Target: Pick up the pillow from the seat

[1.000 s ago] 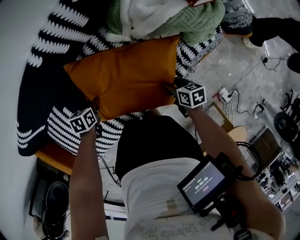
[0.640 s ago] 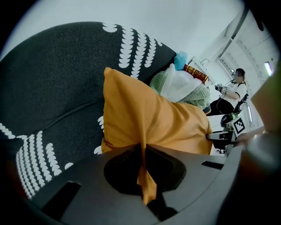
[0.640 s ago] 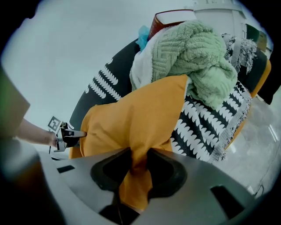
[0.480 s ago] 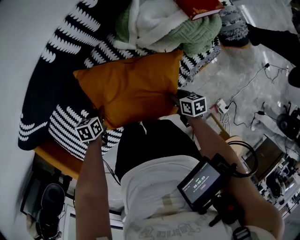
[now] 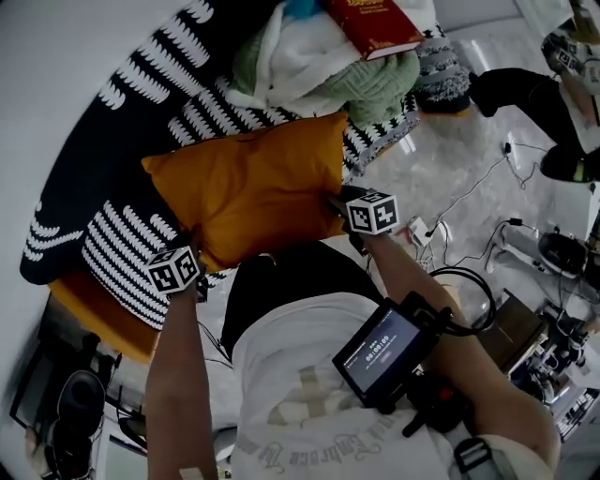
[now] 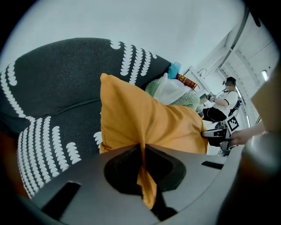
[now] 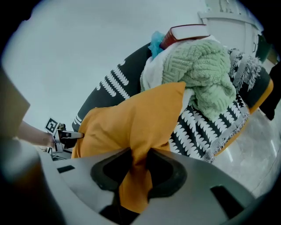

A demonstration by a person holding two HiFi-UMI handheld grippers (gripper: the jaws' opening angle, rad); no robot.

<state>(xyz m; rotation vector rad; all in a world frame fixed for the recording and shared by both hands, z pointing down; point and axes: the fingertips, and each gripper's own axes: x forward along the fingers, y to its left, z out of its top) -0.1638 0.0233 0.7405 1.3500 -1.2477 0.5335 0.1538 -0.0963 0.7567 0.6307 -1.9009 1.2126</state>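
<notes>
**Two thin pinches, one big pillow**

Left hand-held gripper is clenched on a skinny fold at the orange pillow's near-left corner. The right hand-held gripper grasps a thicker bunch at the near-right one. The pillow lies on the patterned seat, far-right corner just beside the blanket pile with a red book on top. My worry: only cover fabric is pinched, so a fold could slide out under the weight, or that corner snags the pile and tips the book.
</notes>
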